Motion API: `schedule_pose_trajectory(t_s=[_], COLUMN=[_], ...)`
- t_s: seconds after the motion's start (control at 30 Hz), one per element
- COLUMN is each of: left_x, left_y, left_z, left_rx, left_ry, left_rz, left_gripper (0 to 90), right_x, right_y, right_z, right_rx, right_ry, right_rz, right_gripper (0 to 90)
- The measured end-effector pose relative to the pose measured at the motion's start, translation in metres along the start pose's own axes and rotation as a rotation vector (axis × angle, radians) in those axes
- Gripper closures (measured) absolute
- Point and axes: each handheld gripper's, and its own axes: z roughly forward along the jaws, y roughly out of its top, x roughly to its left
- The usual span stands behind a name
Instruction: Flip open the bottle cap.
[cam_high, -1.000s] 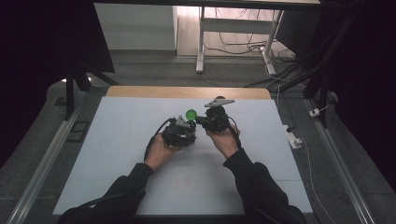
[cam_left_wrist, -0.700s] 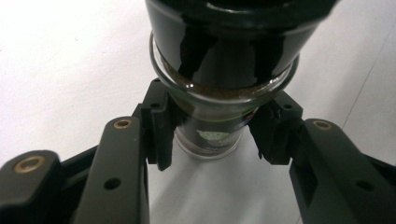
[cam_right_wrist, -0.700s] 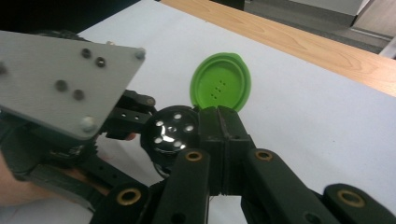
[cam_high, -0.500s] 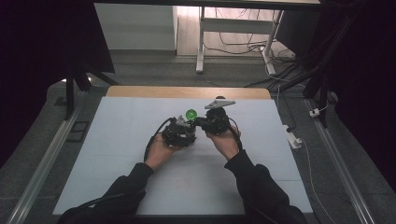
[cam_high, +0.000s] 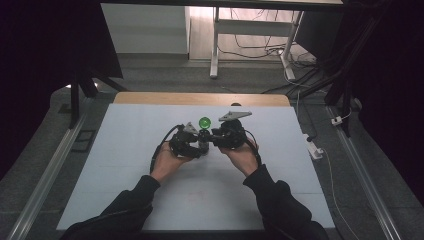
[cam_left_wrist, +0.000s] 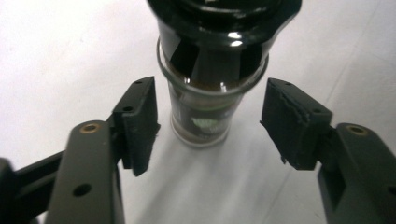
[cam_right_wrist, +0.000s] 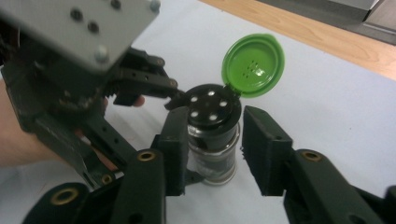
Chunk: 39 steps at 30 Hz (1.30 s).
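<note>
In the high view, we are looking down on a pale tabletop (cam_high: 125, 165) with both hands meeting near the centre of the frame. The left gripper (cam_high: 186, 142) and the right gripper (cam_high: 226, 136) are pointing inward at each other, and a small shaker jar (cam_high: 203, 139) is standing upright between them, its green flip lid (cam_high: 204, 122) hinged open above. We are judging that the two grippers are crowding it from both sides so that one could steady the body while the other worked the lid.

In the left gripper view, we are seeing the jar (cam_left_wrist: 208, 88) at the top centre, standing on the white tabletop (cam_left_wrist: 60, 51). The jaws are standing apart, one to each side of the glass, with a clear gap on the right and the left pad just beside it; they have just been opening, and the jar is sitting between them unclamped.

In the right gripper view, the jar (cam_right_wrist: 212, 140) is sitting at mid-frame with its black holed top showing and the green lid (cam_right_wrist: 252, 65) tipped back toward the upper right. These jaws have just been opening too: the right one is clear of the jar, while we cannot tell whether the left one is touching the glass. The left gripper (cam_right_wrist: 154, 84) is filling the upper left, close against the jar's cap. We are reading this as a release, with the jar left standing by itself.
</note>
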Motion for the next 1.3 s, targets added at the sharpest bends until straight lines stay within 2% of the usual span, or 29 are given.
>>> schedule_pose_trajectory(t_s=[0.1,0.17,0.37,0.5,0.6,0.9,1.17,1.3], left_x=[0.001,0.001,0.001,0.000,-0.003,-0.012,-0.013,-0.014], left_y=[-0.001,-0.001,-0.005,-0.007,-0.009,-0.021,-0.036,-0.046], left_z=[-0.006,-0.010,-0.021,-0.030,-0.039,-0.065,-0.090,-0.103], left_rx=[-0.002,-0.003,-0.003,0.017,0.010,0.002,-0.031,-0.044], left_ry=[-0.027,-0.045,-0.066,-0.121,-0.152,-0.152,-0.170,-0.161], left_rz=[-0.012,-0.019,-0.054,-0.072,-0.066,-0.057,-0.085,-0.099], left_gripper=[30.0,28.2,22.8,19.4,15.9,5.6,1.9,0.0], right_x=[0.001,0.001,0.006,0.008,0.009,0.015,0.015,0.014], right_y=[-0.002,-0.003,-0.008,-0.009,-0.011,-0.022,-0.037,-0.044], right_z=[-0.002,-0.003,-0.008,-0.012,-0.015,-0.028,-0.046,-0.053], right_rx=[0.003,0.003,0.016,0.013,0.013,0.041,0.035,0.025], right_ry=[0.009,0.017,0.025,0.032,0.040,0.066,0.084,0.076], right_rz=[0.016,0.022,0.022,0.031,0.035,0.025,0.021,0.004], right_gripper=[49.8,47.9,36.5,31.6,28.4,16.8,8.6,4.1])
